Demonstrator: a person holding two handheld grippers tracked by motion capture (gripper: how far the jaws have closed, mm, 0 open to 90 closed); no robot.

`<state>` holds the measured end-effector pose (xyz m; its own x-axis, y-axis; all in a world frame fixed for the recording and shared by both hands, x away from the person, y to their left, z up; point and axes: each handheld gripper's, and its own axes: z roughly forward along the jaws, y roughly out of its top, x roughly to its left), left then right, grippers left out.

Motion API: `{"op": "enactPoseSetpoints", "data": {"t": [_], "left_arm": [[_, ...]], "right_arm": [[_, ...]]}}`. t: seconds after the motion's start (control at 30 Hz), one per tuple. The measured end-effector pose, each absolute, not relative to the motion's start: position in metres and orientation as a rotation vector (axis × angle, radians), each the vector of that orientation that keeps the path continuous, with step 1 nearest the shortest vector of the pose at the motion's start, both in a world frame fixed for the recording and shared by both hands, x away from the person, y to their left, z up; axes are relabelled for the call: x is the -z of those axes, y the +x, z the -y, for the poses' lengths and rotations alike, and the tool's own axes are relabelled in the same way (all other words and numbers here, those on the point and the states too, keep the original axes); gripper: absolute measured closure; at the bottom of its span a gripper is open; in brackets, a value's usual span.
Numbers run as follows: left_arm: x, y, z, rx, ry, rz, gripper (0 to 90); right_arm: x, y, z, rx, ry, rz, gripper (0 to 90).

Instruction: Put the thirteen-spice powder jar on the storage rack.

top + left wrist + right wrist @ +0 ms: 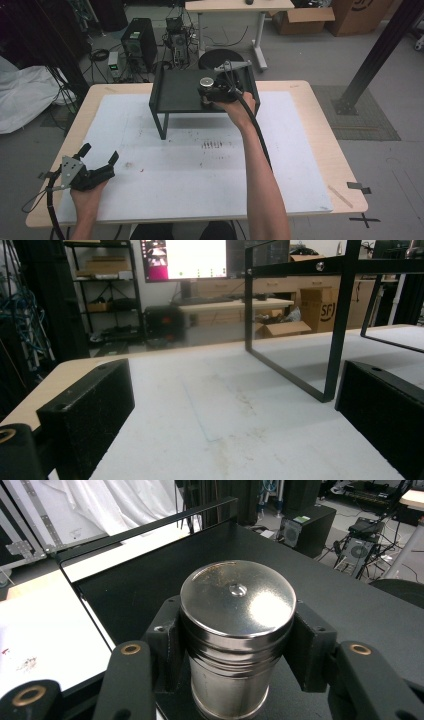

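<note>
A shiny steel canister (235, 635) with a flat lid stands upright on the black raised shelf (150, 575). Both pads of my right gripper (235, 650) press against its sides. From above, the canister's lid (206, 82) shows on the black shelf (175, 92) at the table's back middle, with the right gripper (207, 92) around it. My left gripper (100, 156) rests low over the white mat near the front left corner, jaws wide apart and nothing between them. In the left gripper view its own jaws (235, 415) frame bare mat, with the shelf's leg (337, 330) ahead at the right.
A white mat (200, 165) covers most of the wooden table (325, 145), with small dark marks (211, 145) near its middle. Computers and cables (150, 45) sit on the floor behind the table. A black post (375, 55) stands at the back right.
</note>
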<state>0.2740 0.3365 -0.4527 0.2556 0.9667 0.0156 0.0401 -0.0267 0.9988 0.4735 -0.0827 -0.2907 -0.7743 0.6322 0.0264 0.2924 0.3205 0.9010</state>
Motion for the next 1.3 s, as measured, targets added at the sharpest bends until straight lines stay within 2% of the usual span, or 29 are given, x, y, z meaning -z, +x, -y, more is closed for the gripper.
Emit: {"op": "enactPoseSetpoints", "data": {"t": [0.23,0.4,0.63,0.9,1.03,1.3], "left_arm": [[0.453,0.274,-0.337,-1.01,1.37,-1.036,2.9],[0.453,0.274,-0.336,-1.009,1.37,-1.036,2.9],[0.452,0.274,-0.337,-1.011,1.374,-1.036,2.9],[0.453,0.274,-0.336,-1.011,1.373,-1.036,2.9],[0.453,0.274,-0.336,-1.011,1.372,-1.036,2.9],[0.453,0.274,-0.336,-1.011,1.369,-1.034,2.9]], "right_arm": [[0.291,0.473,0.082,-1.43,0.821,-2.261,48.3],[0.291,0.474,0.083,-1.44,0.83,-2.256,42.7],[0.289,0.472,0.083,-1.456,0.846,-2.228,29.2],[0.286,0.469,0.083,-1.478,0.881,-2.188,7.1],[0.285,0.467,0.083,-1.466,0.872,-2.189,0.0],[0.282,0.463,0.084,-1.468,0.85,-2.188,0.0]]}}
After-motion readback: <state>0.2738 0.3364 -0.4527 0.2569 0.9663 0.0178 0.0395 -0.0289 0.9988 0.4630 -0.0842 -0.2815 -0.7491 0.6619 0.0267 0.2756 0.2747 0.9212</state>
